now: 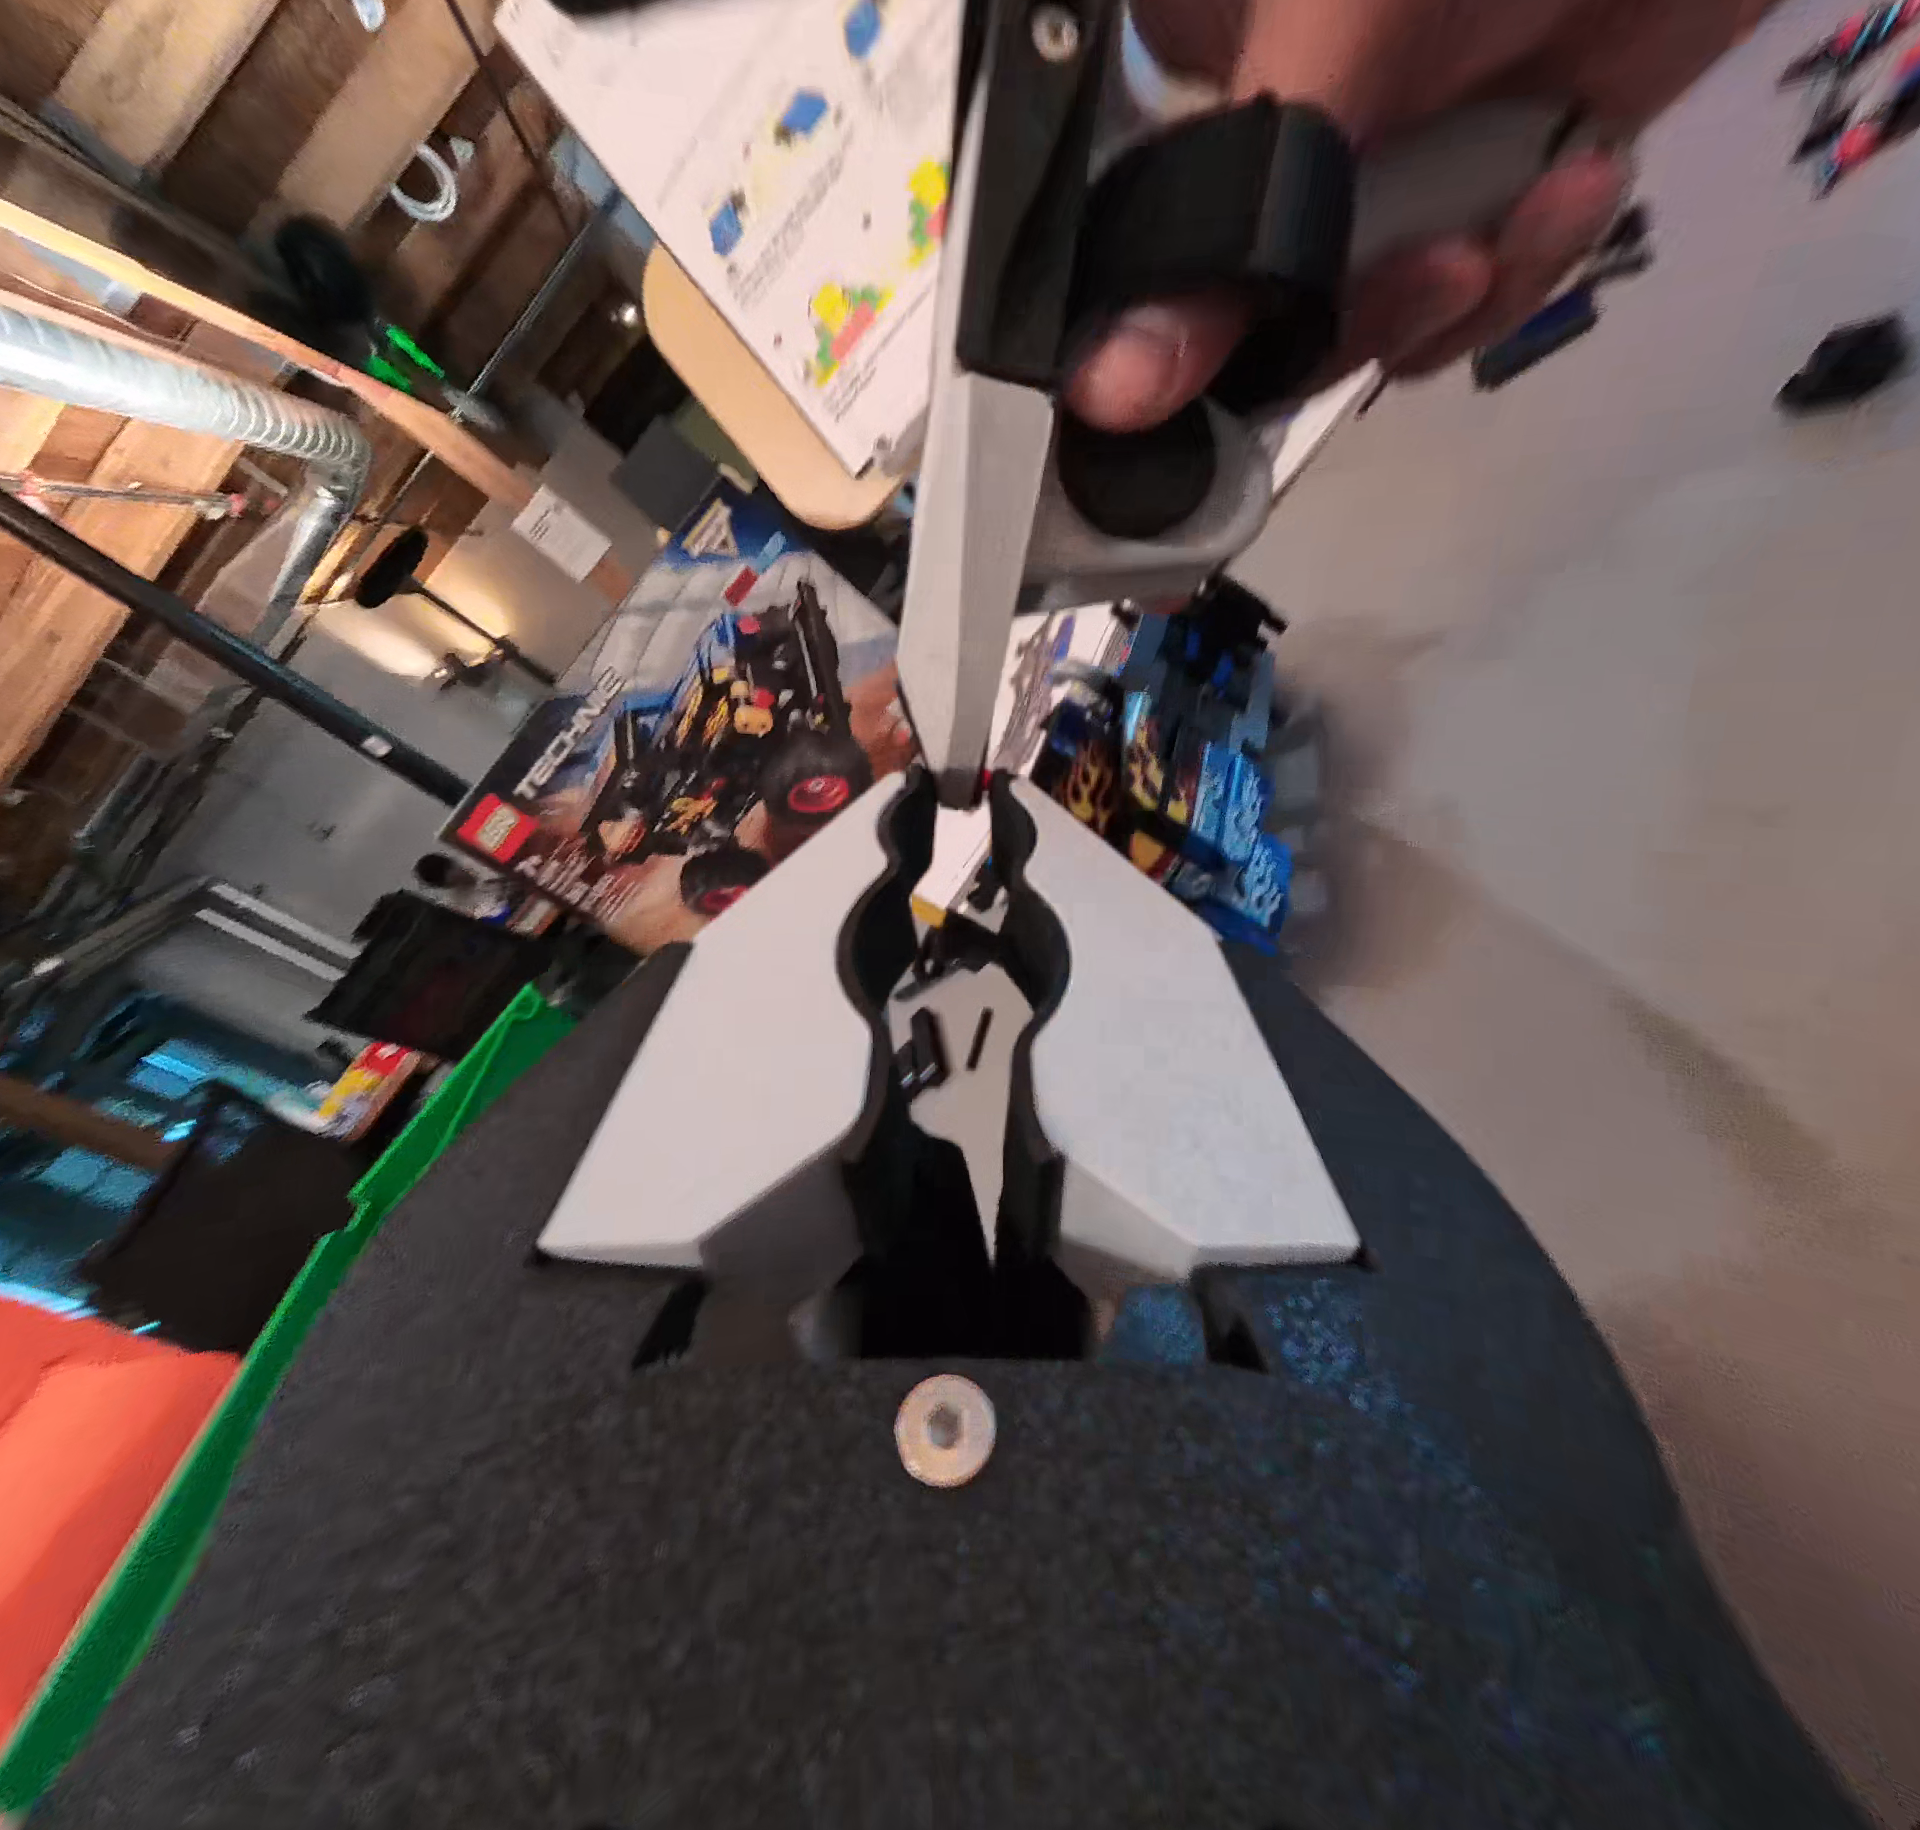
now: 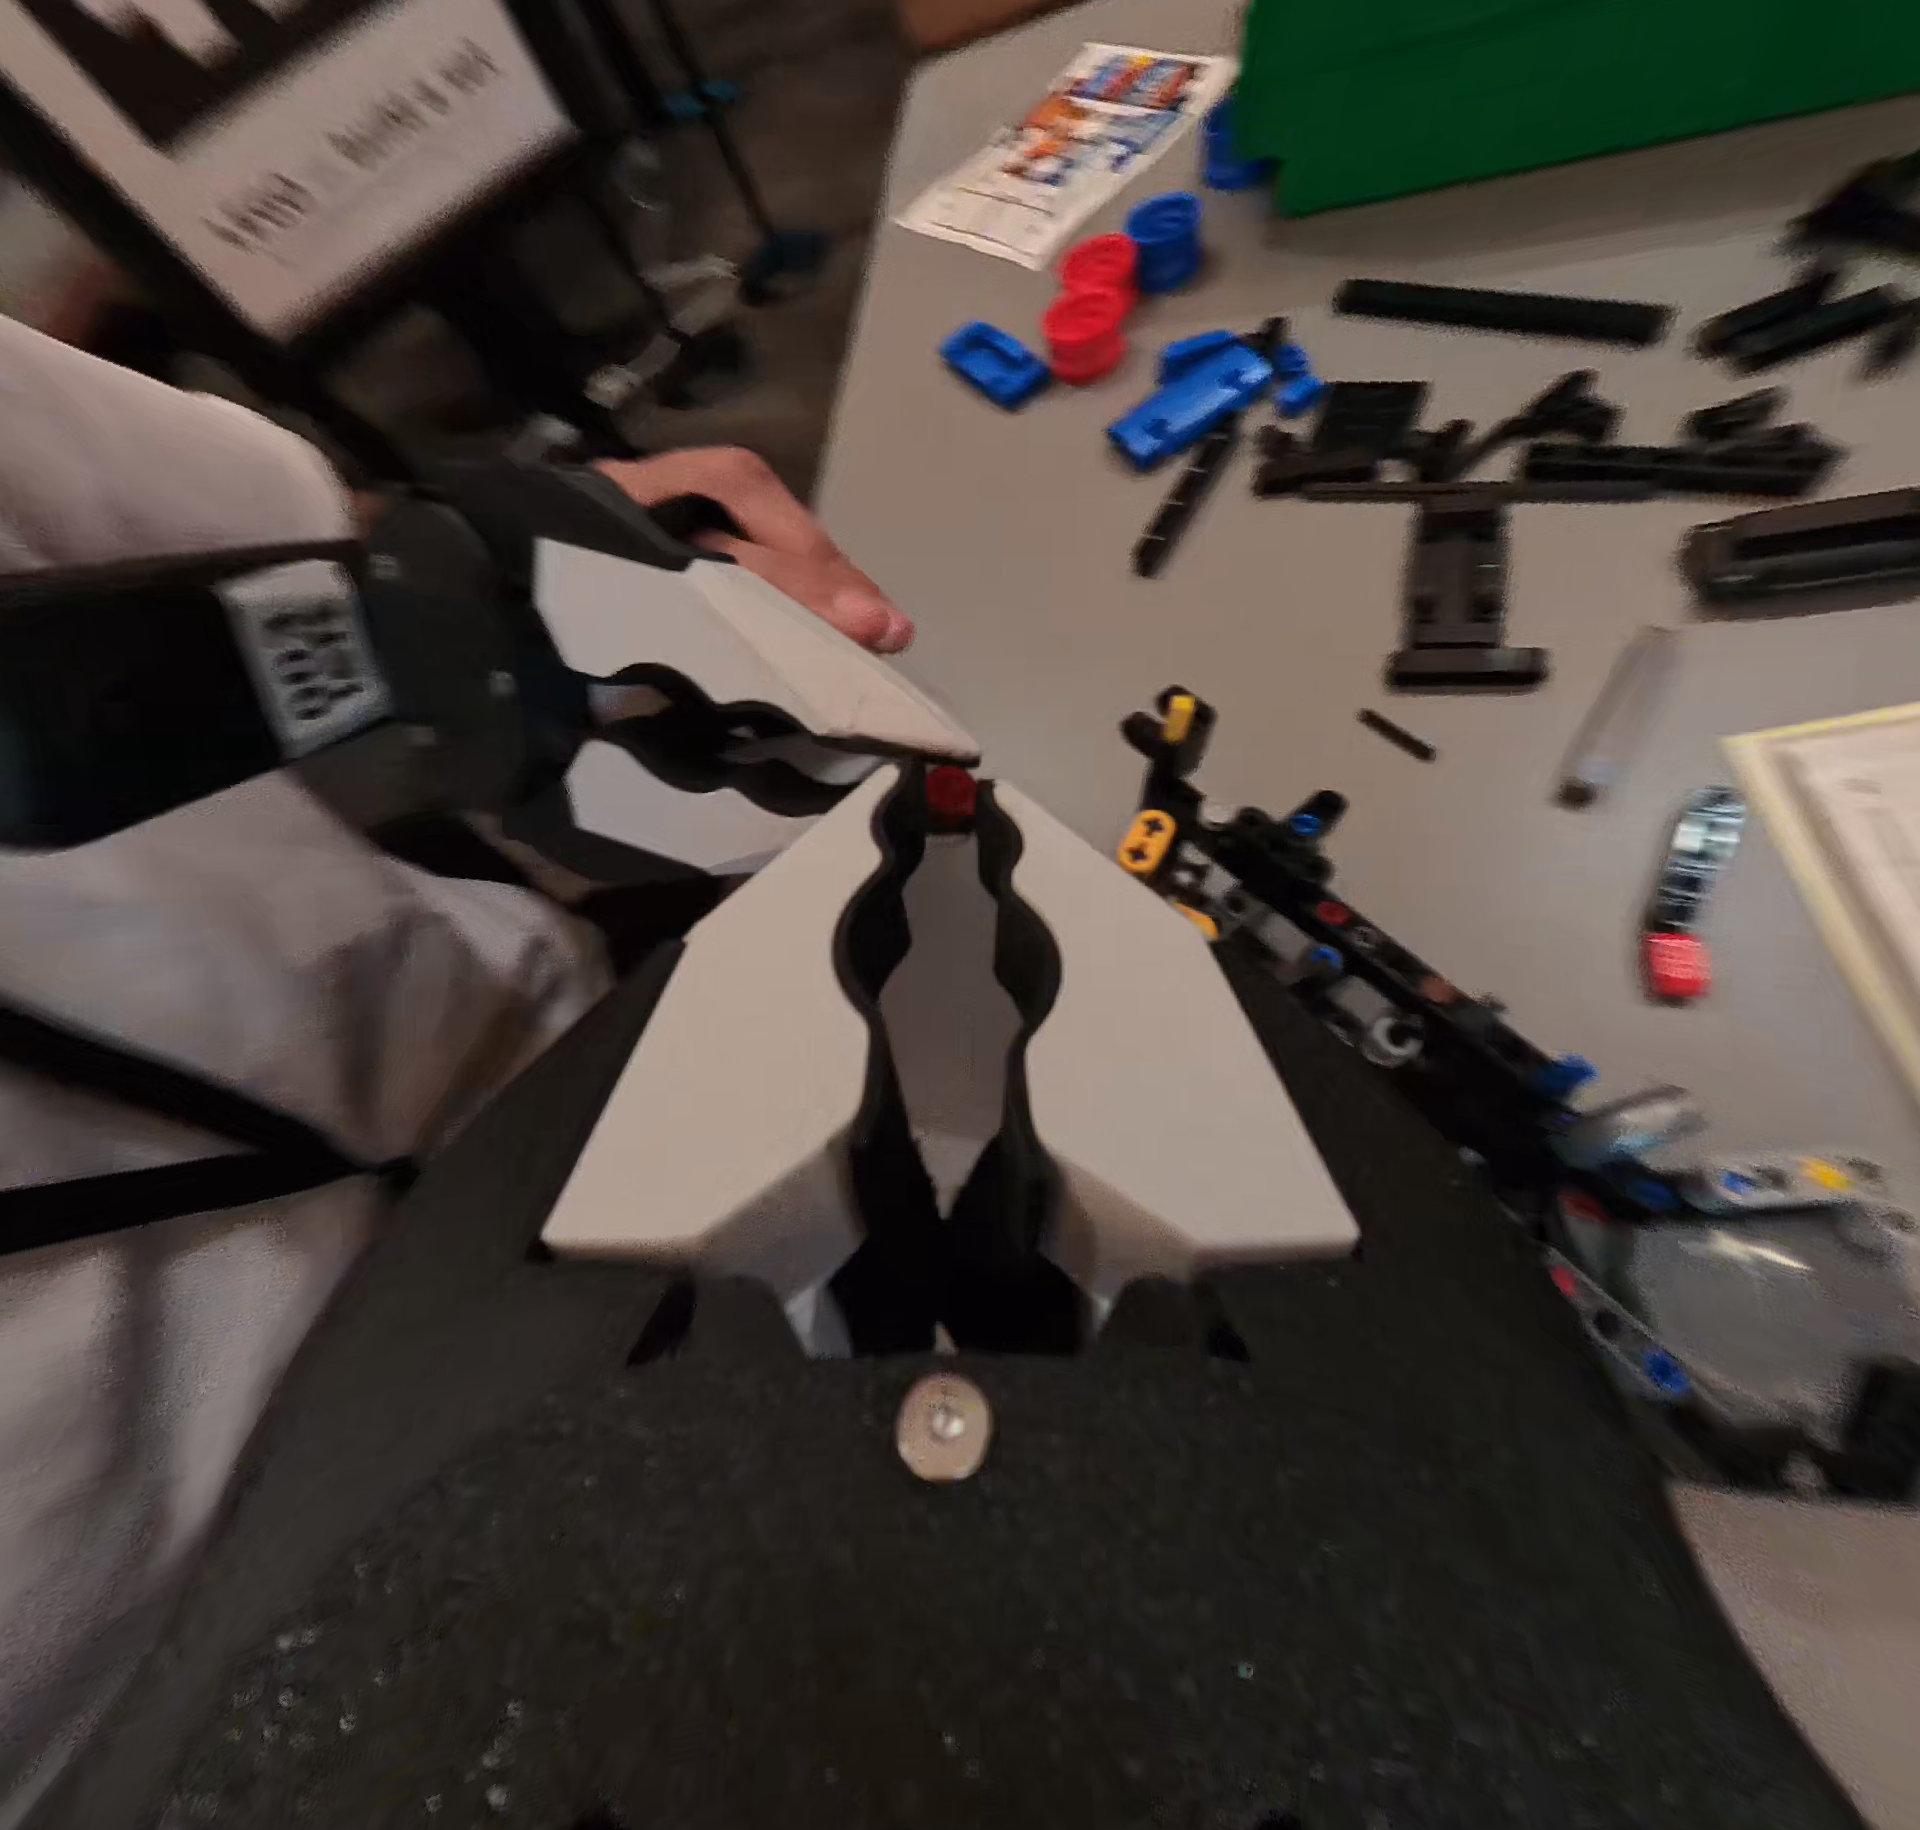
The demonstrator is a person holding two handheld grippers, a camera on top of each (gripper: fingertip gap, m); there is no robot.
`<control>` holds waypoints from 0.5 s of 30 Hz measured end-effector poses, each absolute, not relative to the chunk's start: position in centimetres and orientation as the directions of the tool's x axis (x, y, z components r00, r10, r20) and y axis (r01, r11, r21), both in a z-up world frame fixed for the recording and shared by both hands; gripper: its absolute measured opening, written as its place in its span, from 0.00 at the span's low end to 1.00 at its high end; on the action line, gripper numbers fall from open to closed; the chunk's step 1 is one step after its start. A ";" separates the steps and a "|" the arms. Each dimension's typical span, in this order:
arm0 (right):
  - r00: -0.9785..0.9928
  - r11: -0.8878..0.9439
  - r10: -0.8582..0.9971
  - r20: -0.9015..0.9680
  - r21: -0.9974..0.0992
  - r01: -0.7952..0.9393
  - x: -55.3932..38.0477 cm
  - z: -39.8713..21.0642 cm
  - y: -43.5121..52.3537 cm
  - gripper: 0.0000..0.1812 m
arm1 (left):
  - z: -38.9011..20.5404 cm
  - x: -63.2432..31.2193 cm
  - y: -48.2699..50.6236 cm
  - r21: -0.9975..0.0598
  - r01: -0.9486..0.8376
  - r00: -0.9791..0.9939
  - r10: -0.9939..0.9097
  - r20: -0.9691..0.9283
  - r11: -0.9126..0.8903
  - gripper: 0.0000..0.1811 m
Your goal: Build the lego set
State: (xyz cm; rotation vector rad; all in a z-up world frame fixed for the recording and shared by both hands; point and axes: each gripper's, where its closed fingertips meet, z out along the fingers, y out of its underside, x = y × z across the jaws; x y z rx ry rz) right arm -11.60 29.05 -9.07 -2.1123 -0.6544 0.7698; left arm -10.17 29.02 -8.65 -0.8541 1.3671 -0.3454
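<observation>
The right gripper (image 2: 951, 801) pinches a small red piece (image 2: 949, 791); the left gripper (image 1: 958, 795), fingers nearly together, meets it tip to tip.

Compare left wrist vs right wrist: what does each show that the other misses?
Left wrist only: the set's box standing behind, an open instruction sheet, a printed blue model.

Right wrist only: a red piece pinched in the right claw, loose red and blue wheels, black beams, the partly built chassis.

Both: the two claw tips meeting, the left claw nearly shut, and the grey table.
</observation>
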 end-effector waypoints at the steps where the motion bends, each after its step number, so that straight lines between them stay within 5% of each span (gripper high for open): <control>1: 0.737 -0.547 0.642 -0.212 -0.800 0.246 -11.3 -9.5 29.3 0.05 | -9.1 -10.0 29.3 -0.674 -0.293 0.214 -0.640 -0.738 0.679 0.05; 6: 0.804 -0.477 0.593 0.042 -0.787 0.392 -10.8 -9.7 29.6 0.05 | -9.3 -9.7 29.6 -0.670 -0.291 0.232 -0.629 -0.742 0.683 0.04; 15: 0.566 -0.513 0.744 -0.355 -0.846 0.143 -10.9 -7.2 28.2 0.11 | -7.1 -10.7 28.6 -0.713 -0.153 0.278 -0.662 -0.696 0.684 0.04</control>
